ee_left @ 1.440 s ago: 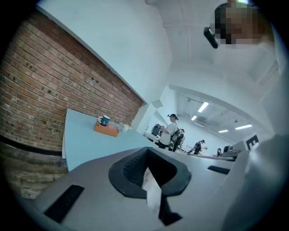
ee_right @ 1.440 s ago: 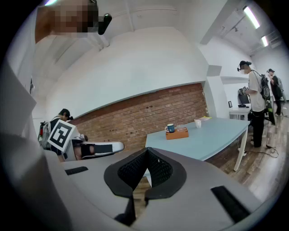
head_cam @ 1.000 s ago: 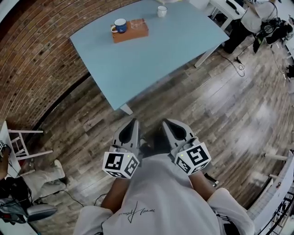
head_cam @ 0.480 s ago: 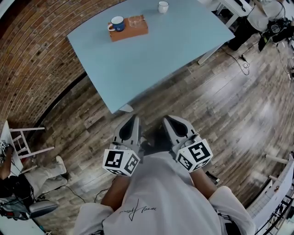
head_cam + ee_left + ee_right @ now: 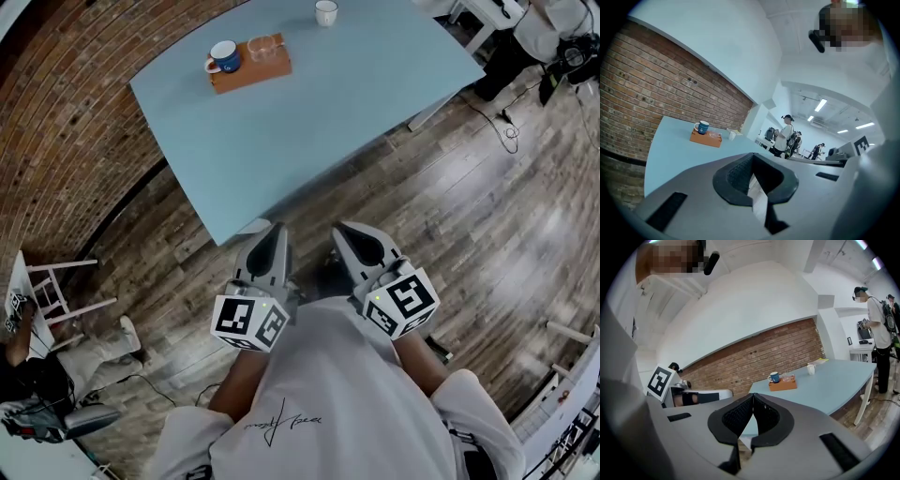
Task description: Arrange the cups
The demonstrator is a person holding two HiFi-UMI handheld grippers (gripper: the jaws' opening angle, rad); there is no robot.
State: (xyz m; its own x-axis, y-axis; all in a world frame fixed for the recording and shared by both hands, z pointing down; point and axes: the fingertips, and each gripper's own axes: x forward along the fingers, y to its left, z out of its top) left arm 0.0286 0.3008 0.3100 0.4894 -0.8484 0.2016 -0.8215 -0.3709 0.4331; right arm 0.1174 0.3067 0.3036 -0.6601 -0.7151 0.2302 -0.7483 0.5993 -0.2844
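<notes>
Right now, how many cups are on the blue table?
3. A blue mug and a clear glass sit side by side on the orange tray. A white cup stands alone farther along the table. None looks hidden.

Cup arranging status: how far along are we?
Looks done: blue mug and clear glass sit on the orange tray. In hand: nothing. The left gripper and right gripper are both shut and empty, short of the table. Remaining: the white cup stands apart on the table's far side. It is likely next, though the final layout is unclear.
</notes>
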